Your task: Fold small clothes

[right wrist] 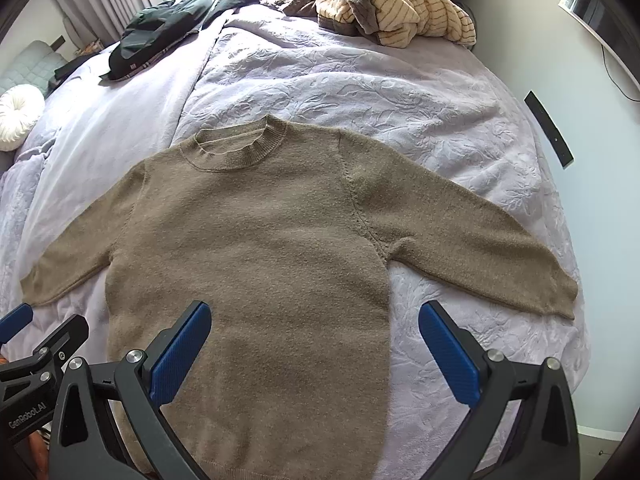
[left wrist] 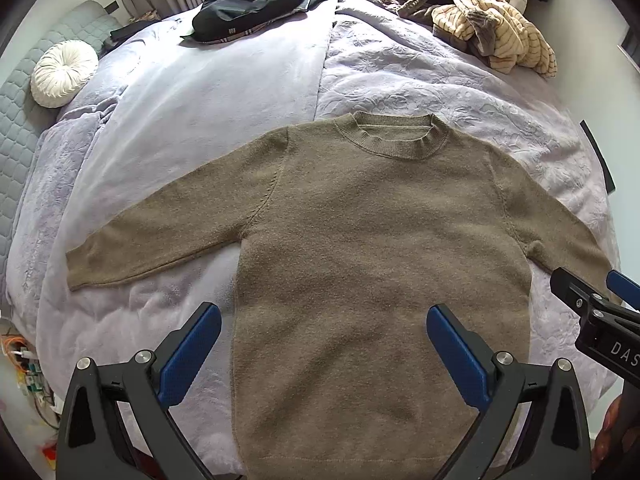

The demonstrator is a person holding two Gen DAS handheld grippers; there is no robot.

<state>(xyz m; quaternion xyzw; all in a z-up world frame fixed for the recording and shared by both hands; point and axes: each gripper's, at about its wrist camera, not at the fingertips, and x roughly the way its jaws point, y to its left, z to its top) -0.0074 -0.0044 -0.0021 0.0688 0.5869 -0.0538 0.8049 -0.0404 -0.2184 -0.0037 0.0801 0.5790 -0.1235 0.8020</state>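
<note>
A brown knit sweater [left wrist: 372,248] lies flat and face up on the lilac bedspread, both sleeves spread out, collar away from me. It also shows in the right wrist view [right wrist: 248,248]. My left gripper [left wrist: 324,340] is open and empty, held above the sweater's lower left body. My right gripper [right wrist: 314,338] is open and empty above the lower right side edge. The right gripper also shows at the right edge of the left wrist view [left wrist: 588,300]. The left gripper shows at the left edge of the right wrist view [right wrist: 36,340].
A dark jacket [left wrist: 248,4] and a pile of striped cream and brown clothes [left wrist: 488,28] lie at the far end of the bed [left wrist: 400,76]. A round white cushion [left wrist: 64,74] sits on a grey sofa at left. Cables lie on the floor at lower left.
</note>
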